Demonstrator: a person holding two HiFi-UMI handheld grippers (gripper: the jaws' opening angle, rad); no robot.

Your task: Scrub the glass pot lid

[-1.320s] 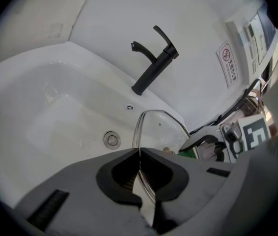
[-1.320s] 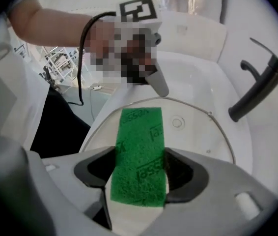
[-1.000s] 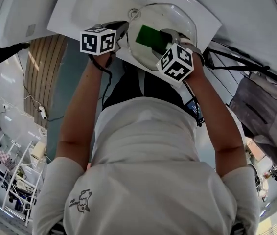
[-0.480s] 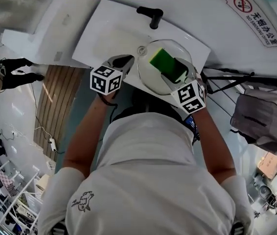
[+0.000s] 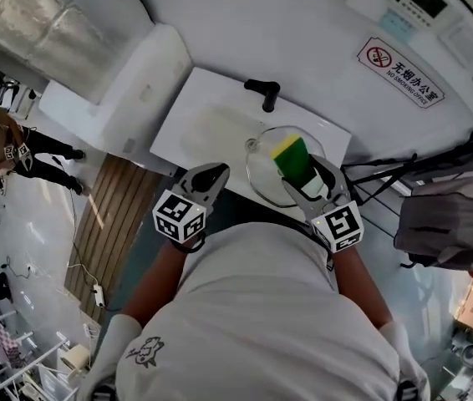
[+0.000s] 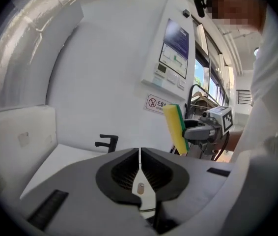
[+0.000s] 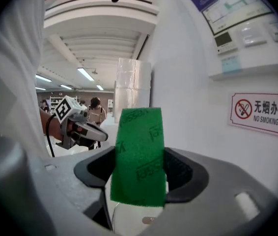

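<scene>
Sponge (image 7: 138, 173) stands pinched upright in the jaws of my right gripper (image 7: 140, 154), green scouring face toward me, most of it free above the grip. My left gripper (image 6: 140, 155) has its jaws all but together, with nothing between them. The glass pot lid (image 5: 261, 172) lies at the front right of the sink (image 5: 199, 132), and neither gripper holds it. If I scrub it unsteadied, it may skate or tip and chip, and the free sponge end may fold or pull loose
</scene>
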